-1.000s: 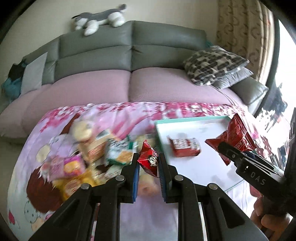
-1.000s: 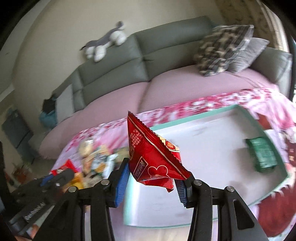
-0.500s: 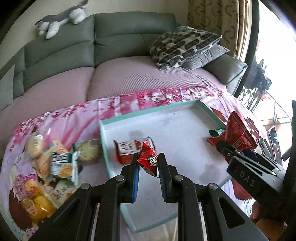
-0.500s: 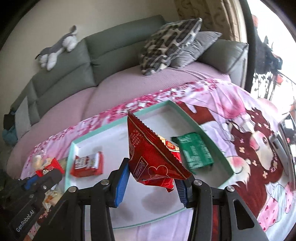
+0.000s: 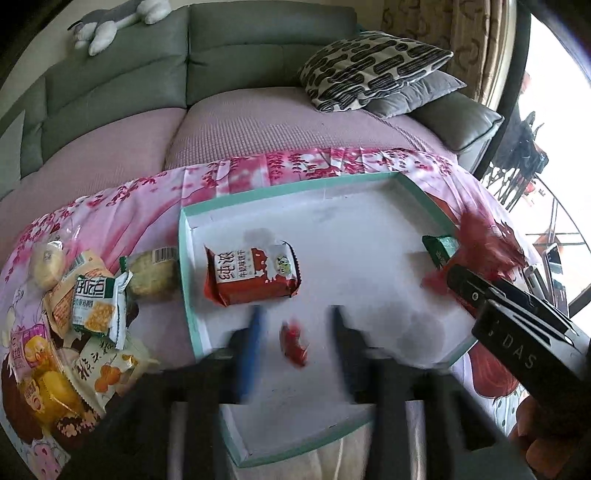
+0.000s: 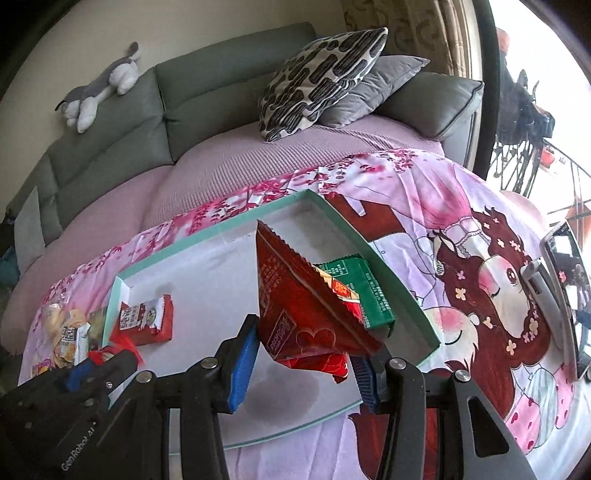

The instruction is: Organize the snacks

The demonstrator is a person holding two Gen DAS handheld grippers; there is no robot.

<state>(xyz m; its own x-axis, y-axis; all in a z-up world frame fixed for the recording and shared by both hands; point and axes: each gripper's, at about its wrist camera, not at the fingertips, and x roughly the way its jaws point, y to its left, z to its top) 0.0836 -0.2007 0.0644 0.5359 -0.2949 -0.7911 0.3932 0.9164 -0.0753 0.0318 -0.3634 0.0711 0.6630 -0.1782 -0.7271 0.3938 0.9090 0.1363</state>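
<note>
A white tray with a teal rim (image 5: 258,192) (image 6: 207,240) lies on the pink cloth. In it are a red-and-white biscuit pack (image 5: 253,275) (image 6: 146,321) and a green pack (image 5: 441,249) (image 6: 364,291). My left gripper (image 5: 295,343) is blurred, with its jaws wide apart over the tray's near part; a small red snack packet (image 5: 293,343) is loose between them, touching neither finger. My right gripper (image 6: 303,358) is shut on a big red snack bag (image 6: 299,310) above the tray's right side; the bag also shows blurred in the left wrist view (image 5: 484,243).
Several loose snack packs (image 5: 88,306) (image 6: 66,339) lie on the cloth left of the tray. A phone on a stand (image 6: 565,291) is at the right. A grey sofa (image 5: 258,55) with cushions (image 5: 373,70) and a plush toy (image 5: 114,22) is behind.
My left gripper has opened wide and let go of the small red packet, which is now loose over the tray. My right gripper has carried the red bag further over the tray's right side.
</note>
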